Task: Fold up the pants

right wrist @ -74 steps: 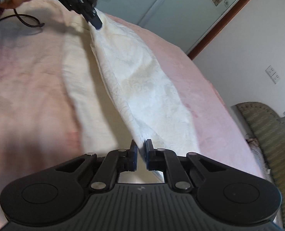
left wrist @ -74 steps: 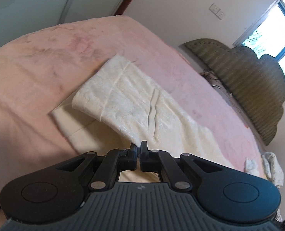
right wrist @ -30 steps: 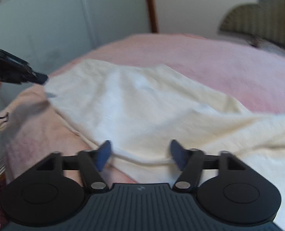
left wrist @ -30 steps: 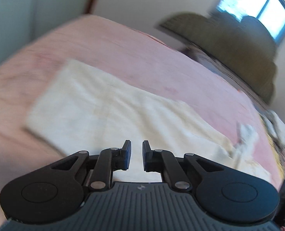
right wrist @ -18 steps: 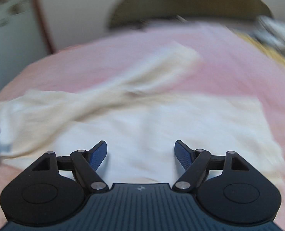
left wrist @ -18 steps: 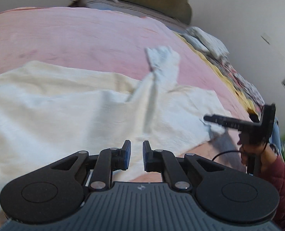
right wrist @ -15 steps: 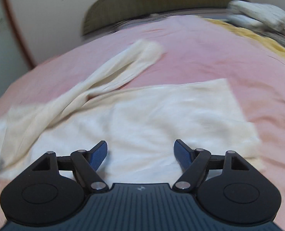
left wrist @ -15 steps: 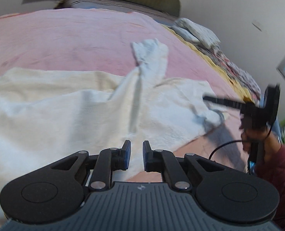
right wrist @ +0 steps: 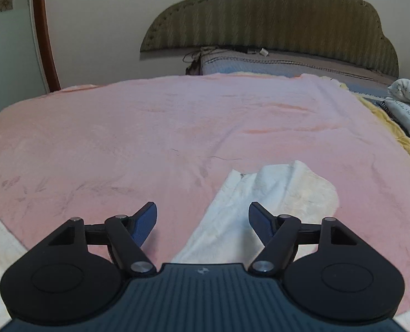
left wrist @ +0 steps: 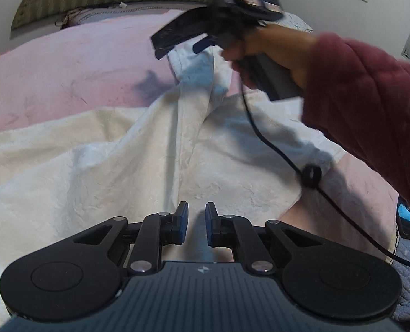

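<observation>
Two black two-finger grippers with blue pads were in view above a bed. The left gripper [left wrist: 196, 221] had its jaws nearly together with a narrow gap and nothing between them; it hung just over the near edge of the cream-white textured fabric pants [left wrist: 99, 171], which lay spread across the pink plush blanket [left wrist: 66, 66]. The right gripper [right wrist: 202, 221] was spread wide and empty, poised over a loose end of the pants [right wrist: 274, 193] that trailed forward onto the blanket as a rumpled strip. In the left camera's view the right gripper [left wrist: 182, 45] appeared farther up the bed, blurred, held by a hand [left wrist: 271, 52] in a dark red quilted sleeve [left wrist: 371, 105], with a black cable [left wrist: 288, 163] hanging across the fabric. Judging from this, the fold looked only partly done: the cloth lay broadly flat but a raised ridge ran up its middle and one end stuck out unaligned, so that end probably needed gathering and laying over. The blanket offered wide open room ahead and to the left; the bed's near right edge lay close under the sleeve, and a green striped padded headboard [right wrist: 274, 13] and white printed bedding [right wrist: 407, 105] bounded the far side.
</observation>
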Demonstrator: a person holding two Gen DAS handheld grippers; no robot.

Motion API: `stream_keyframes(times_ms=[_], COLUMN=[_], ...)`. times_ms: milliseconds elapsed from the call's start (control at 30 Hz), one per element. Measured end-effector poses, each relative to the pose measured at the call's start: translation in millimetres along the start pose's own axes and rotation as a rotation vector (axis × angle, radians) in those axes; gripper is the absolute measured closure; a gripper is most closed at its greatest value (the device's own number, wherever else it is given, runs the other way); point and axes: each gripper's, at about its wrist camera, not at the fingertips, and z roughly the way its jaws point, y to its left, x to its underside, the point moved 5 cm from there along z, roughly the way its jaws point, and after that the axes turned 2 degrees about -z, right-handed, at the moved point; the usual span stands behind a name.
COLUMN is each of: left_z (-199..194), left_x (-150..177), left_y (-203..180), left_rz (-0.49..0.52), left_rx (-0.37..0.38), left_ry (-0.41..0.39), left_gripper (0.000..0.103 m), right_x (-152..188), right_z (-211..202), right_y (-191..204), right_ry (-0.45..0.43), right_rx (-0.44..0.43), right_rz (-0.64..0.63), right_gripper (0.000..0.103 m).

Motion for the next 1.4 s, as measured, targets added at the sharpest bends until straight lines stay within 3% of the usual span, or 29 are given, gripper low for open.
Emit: stream_keyframes(times_ms=[67, 100, 167, 300, 367, 600, 733, 1133, 1200, 1300, 1400], left_z=[4, 5, 7, 11, 15, 23, 29, 35, 35, 34, 34], left_x=[1, 0, -1, -4, -7, -12, -15, -22, -23, -22, -23], left_y=[-2, -3, -3, 1, 4, 10, 12, -5, -7, -7, -6], left_rz=[0.009, 0.019, 0.022, -0.005, -0.021, -0.037, -0.049, 0.006, 0.008, 0.013, 0.005], left_rx=[-0.001, -0.002, 0.001, 0.010, 0.011, -0.011, -0.022, -0.076, -0.079, -0.082, -0.078], left_ry=[-0.004, -0.009, -0.015, -0.016, -0.017, -0.022, -0.022, -0.017, -0.017, -0.019, -0.024], left_gripper=[0.086, 0.086, 0.086, 0.086, 0.086, 0.086, 0.086, 0.086, 0.086, 0.086, 0.086], right_x=[-2, 0, 6, 10, 14, 32, 62, 92, 92, 95, 94], right_z=[27, 36, 46, 37, 28, -25, -50, -16, -9, -3, -4], right_y=[2, 1, -3, -23, -33, -88, -124, -151, -151, -156, -159], right_ry=[0.070, 0.101, 0.109, 0.073, 0.047, -0.085, -0.104, -0.086, -0.084, -0.109, -0.149], right_rx=[0.034, 0.057, 0.095, 0.125, 0.095, -0.030, -0.104, -0.261, -0.262, -0.313, -0.319], right_rz=[0.000, 0.002, 0.002, 0.090, 0.160, 0.464, 0.625, 0.891, 0.916, 0.991, 0.995], right_gripper=[0.034, 0.040, 0.044, 0.083, 0.092, 0.093, 0.093, 0.090, 0.084, 0.077, 0.080])
